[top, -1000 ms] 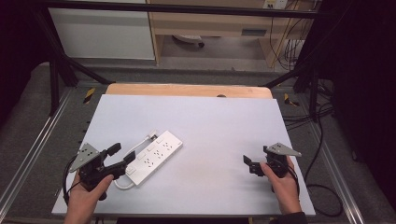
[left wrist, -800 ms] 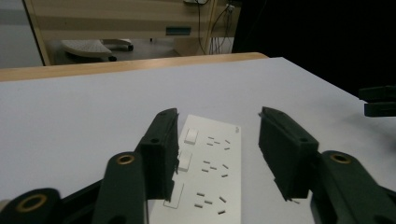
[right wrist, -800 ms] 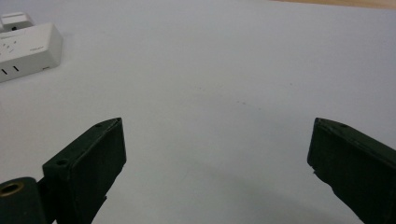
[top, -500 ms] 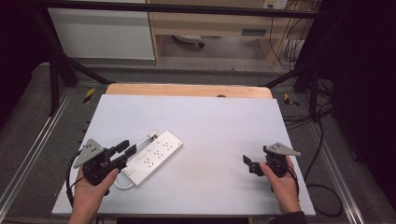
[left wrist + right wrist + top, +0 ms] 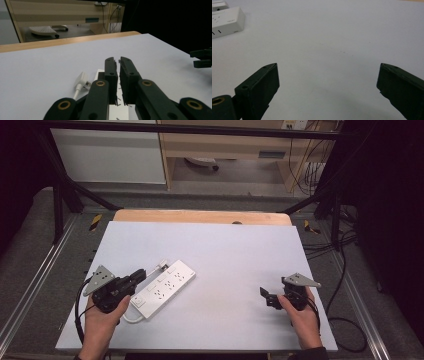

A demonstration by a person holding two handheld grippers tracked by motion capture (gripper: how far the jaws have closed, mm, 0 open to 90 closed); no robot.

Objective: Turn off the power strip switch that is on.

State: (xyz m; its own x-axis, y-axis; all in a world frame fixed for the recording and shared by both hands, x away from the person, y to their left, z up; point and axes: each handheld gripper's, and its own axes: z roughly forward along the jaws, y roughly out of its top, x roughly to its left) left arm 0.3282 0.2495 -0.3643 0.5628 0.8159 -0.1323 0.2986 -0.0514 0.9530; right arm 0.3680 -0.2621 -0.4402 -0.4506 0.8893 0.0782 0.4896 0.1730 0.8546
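A white power strip point(image 5: 162, 287) lies aslant on the left half of the white table point(image 5: 225, 250), its white plug point(image 5: 161, 266) just beyond its far end. My left gripper point(image 5: 139, 275) hovers at the strip's left side, pointing over it toward the plug. In the left gripper view the left gripper point(image 5: 117, 60) has just been closing; the jaws stand almost together with nothing between them, above the strip point(image 5: 100, 72) and beside the plug point(image 5: 81, 79). My right gripper point(image 5: 265, 296) rests at the table's right, open; in its own view the right gripper point(image 5: 328, 67) has bare table between its jaws.
The strip's white cable point(image 5: 131, 319) loops near the left hand. A wooden strip point(image 5: 200, 216) borders the table's far edge, with shelving and cables behind. The power strip's corner point(image 5: 227, 21) is at the upper left of the right gripper view.
The left gripper's jaws have come together from wide open, with the hand shifting slightly beside the power strip. The right hand and gripper have kept still.
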